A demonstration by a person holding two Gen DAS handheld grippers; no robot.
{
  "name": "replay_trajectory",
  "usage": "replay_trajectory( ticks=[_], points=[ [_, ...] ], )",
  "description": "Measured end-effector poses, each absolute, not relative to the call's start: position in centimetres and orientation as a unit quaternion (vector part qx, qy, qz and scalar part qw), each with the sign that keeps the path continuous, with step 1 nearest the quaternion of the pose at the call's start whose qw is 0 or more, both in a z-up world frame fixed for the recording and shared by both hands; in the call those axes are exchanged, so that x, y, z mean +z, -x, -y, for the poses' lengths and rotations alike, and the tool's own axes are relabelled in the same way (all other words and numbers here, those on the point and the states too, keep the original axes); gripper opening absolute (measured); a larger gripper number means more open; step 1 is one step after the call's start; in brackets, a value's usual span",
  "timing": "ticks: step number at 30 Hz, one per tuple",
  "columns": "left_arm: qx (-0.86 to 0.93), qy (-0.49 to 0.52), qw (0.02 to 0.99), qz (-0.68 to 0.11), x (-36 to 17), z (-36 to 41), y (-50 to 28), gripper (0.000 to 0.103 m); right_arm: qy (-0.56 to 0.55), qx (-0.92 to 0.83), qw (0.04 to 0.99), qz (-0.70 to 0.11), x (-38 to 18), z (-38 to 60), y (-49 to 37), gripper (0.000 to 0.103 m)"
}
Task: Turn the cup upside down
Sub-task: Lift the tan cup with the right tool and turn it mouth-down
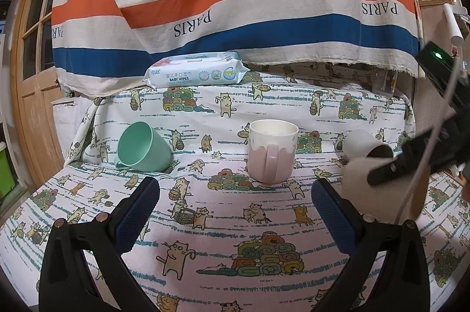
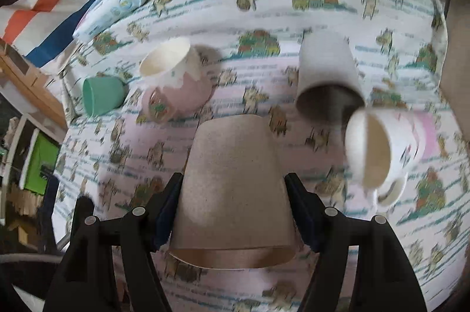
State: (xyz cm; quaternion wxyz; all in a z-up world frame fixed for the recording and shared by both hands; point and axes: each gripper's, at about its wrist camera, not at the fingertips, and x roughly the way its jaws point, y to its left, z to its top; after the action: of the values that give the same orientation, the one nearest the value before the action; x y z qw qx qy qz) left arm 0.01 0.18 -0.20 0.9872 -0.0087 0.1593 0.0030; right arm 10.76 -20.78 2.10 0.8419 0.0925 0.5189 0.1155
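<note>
Mid-flip, we see the right tongs (image 2: 233, 188) clamped on the brown cup (image 2: 232, 188), mouth tilted toward us above the desk (image 2: 264, 291); left tongs (image 1: 235, 194) gape empty; next, finish turning, lower rim-down.

I see a baby wipes pack (image 1: 196, 71) at the back of the cat-print tablecloth (image 1: 223, 212), below a striped curtain (image 1: 223, 3). A wooden door (image 1: 26, 53) stands far left.

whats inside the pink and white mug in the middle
From the left wrist view, only the bare white upper inner wall of the pink and white mug shows. Its own wall hides the bottom, so contents cannot be told.
</note>
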Motion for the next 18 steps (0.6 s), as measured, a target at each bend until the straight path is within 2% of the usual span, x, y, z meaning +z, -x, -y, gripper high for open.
replay_trajectory(
  ticks=[3,9,18],
  points=[
    [0.003,0.009,0.987,-0.159,-0.2,-0.2,0.0,0.103,-0.083,0.123,0.838,-0.525,2.1,20.4,-9.7,0.070],
    [0.005,0.009,0.987,-0.159,-0.1,-0.2,0.0,0.103,-0.076,0.087,0.871,-0.478,2.0,20.4,-8.5,0.071],
    [0.005,0.010,0.987,-0.158,-0.1,-0.2,0.0,0.103,-0.112,0.086,0.861,-0.488,-1.1,19.9,-6.9,0.071]
  ],
)
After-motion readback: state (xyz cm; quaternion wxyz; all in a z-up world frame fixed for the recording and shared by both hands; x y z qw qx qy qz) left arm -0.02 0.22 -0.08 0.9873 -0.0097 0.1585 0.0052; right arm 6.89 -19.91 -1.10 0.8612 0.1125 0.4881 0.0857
